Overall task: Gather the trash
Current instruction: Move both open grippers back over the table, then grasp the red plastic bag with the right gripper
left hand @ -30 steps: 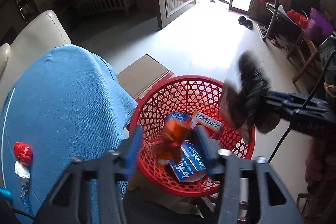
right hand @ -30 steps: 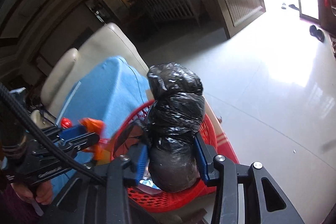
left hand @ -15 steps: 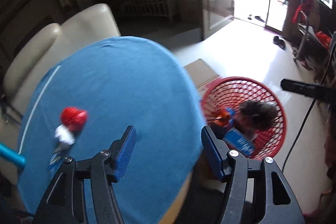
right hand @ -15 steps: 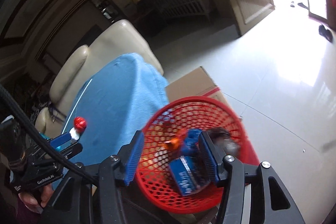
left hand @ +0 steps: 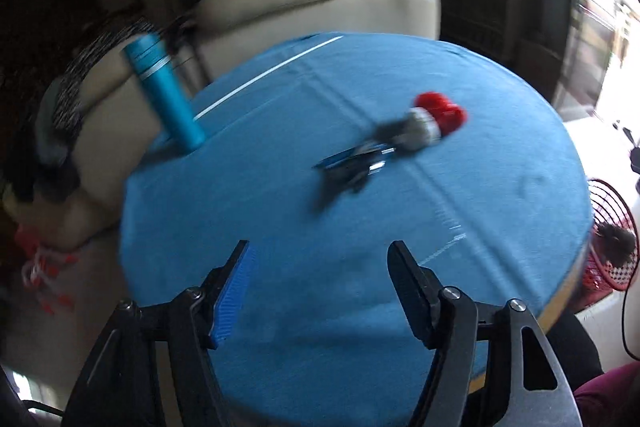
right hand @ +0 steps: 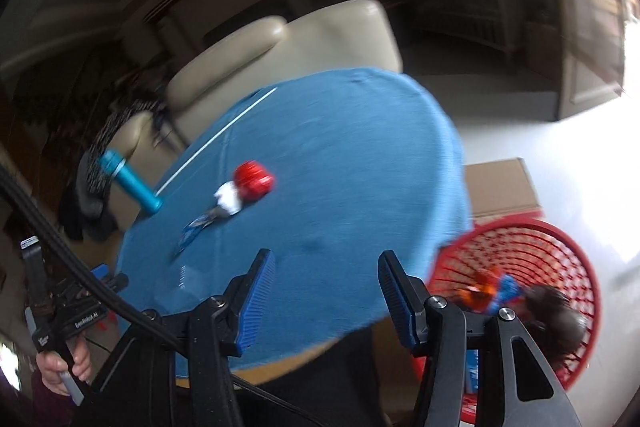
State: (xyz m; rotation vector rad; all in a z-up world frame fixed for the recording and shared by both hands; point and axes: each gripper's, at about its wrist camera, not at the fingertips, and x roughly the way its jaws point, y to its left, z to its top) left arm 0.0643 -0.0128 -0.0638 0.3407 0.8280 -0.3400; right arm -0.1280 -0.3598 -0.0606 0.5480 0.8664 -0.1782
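One red crumpled wrapper (left hand: pixel 440 109), one white wad (left hand: pixel 420 131) touching it and one blue foil packet (left hand: pixel 352 163) lie mid-tabletop (left hand: pixel 280 307). One blue cylindrical flask (left hand: pixel 164 95) stands at the rim. One red mesh plastic basket (right hand: pixel 560 267) on the floor holds trash. Left tool (left hand: pixel 320 291), just widening, and right tool (right hand: pixel 326 297), both apart, empty.

My right gripper (right hand: pixel 326 277) hangs empty, jaws apart, over the blue table (right hand: pixel 340 163); red basket (right hand: pixel 560 251) with trash beside it
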